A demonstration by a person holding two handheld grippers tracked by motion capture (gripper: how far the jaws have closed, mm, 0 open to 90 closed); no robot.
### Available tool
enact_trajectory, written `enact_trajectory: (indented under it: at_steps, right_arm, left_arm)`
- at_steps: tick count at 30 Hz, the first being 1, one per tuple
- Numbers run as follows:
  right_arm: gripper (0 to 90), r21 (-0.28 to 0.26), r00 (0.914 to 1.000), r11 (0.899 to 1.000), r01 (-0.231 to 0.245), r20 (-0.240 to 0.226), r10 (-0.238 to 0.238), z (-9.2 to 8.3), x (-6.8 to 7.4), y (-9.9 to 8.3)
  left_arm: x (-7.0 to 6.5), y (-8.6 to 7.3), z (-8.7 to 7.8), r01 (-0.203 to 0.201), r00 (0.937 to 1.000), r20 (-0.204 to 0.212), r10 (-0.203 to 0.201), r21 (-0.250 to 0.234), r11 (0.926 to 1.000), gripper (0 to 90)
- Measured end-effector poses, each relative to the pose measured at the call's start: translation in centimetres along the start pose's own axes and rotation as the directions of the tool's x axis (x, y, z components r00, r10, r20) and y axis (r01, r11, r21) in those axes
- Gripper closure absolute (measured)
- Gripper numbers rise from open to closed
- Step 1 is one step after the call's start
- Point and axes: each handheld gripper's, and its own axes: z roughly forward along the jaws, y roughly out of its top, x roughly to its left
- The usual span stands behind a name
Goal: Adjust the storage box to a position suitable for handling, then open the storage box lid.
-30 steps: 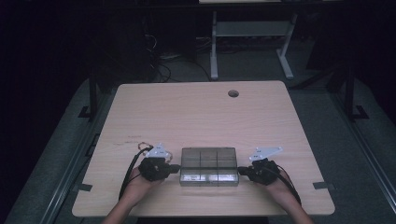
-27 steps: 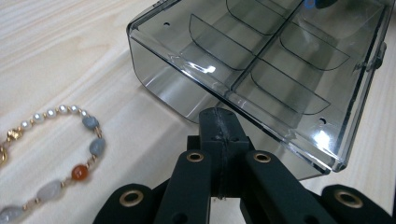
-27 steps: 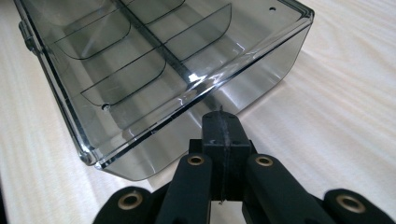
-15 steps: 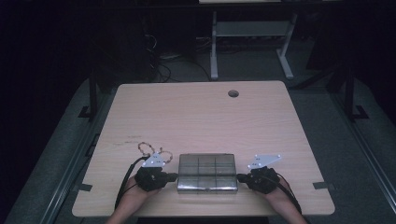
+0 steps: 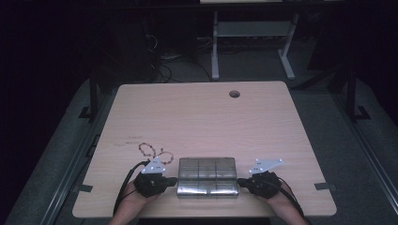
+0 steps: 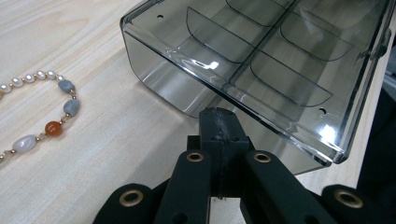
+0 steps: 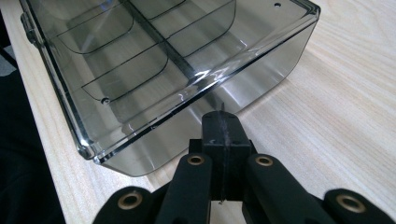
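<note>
since a second ago the clear divided box (image 5: pixel 207 176) has slid toward the near edge of the bench (image 5: pixel 197 112), uncovering the bead bracelet (image 5: pixel 155 152), with the left claw (image 5: pixel 172 180) and right claw (image 5: pixel 241 180) each pressed together against its ends, likely to clear it.

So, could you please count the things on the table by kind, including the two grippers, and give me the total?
Clear compartment box: 1
Beaded bracelet: 1
Grippers, both with jaws shut against the box ends: 2, left gripper and right gripper
Total: 4
</note>
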Motion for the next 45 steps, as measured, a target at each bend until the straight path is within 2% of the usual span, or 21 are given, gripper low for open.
enact_trajectory:
  at_steps: [1,2,6,8,9,11,12,16,17,21,22,30,45]
  right_arm:
    - [89.9,-0.001,1.0,1.0,0.007,-0.004,-0.007,0.0,-0.1,0.0]
    - [89.9,-0.001,0.9999,1.0,0.006,-0.012,-0.006,0.0,-0.2,0.0]
    - [89.8,-0.014,0.9999,1.0,0.005,-0.012,-0.005,-0.5,-0.6,0.0]
    - [89.8,-0.03,1.0,1.0,0.008,-0.005,-0.008,-0.9,-0.8,-0.3]
    - [89.8,-0.037,0.9999,0.999,0.01,-0.009,-0.01,-1.1,-0.9,-0.5]
    - [89.8,-0.051,0.9999,0.999,0.003,-0.016,-0.004,-1.6,-0.9,-0.8]
    - [89.8,-0.056,0.9998,0.998,-0.008,-0.019,0.007,-1.8,-0.8,-0.9]
    - [89.6,-0.074,0.9996,0.997,0.005,-0.027,-0.007,-2.3,-0.4,-1.6]
    - [89.6,-0.077,0.9995,0.997,0.005,-0.032,-0.007,-2.4,-0.2,-1.8]
    - [89.6,-0.086,0.9982,0.996,0.008,-0.059,-0.013,-2.9,0.8,-2.4]
    - [89.6,-0.086,0.9977,0.996,0.016,-0.064,-0.021,-3.0,1.0,-2.5]
    - [89.7,-0.062,0.9918,0.996,0.058,-0.111,-0.064,-2.6,1.5,-2.2]
    - [89.7,-0.075,0.9877,0.994,0.081,-0.128,-0.09,-2.5,1.7,-1.9]
  left_arm:
    - [0.2,0.1,0.0,-0.008,1.0,0.005,0.008,0.008,0.9999,89.9]
    - [0.1,0.0,0.1,0.017,0.9999,0.005,-0.017,0.0,0.9999,89.9]
    - [0.3,0.0,-0.3,0.015,0.9999,0.0,-0.015,0.006,0.9999,89.9]
    - [0.3,-0.2,-0.6,-0.005,0.9999,-0.011,0.005,0.006,1.0,89.8]
    - [0.2,-0.4,-0.8,0.011,0.9999,-0.002,-0.012,-0.001,0.9999,89.8]
    - [0.1,-0.7,-1.2,0.012,0.9999,0.002,-0.012,-0.004,0.9999,89.9]
    - [-0.1,-0.9,-1.4,0.017,0.9998,0.013,-0.016,-0.003,0.9999,89.8]
    - [-0.6,-1.6,-2.1,0.005,0.9995,0.03,-0.005,-0.002,1.0,89.8]
    - [-0.8,-1.9,-2.3,0.014,0.9992,0.036,-0.014,0.001,0.9999,89.8]
    - [-1.6,-2.4,-2.8,0.008,0.9989,0.047,-0.008,0.004,1.0,89.9]
    - [-1.6,-2.4,-2.8,-0.003,0.9988,0.05,0.003,0.007,1.0,89.8]
    - [-1.8,-1.8,-2.4,-0.05,0.9964,0.069,0.049,0.011,0.9987,89.9]
    - [-2.0,-1.2,-1.8,-0.071,0.9928,0.097,0.07,0.002,0.9975,89.8]
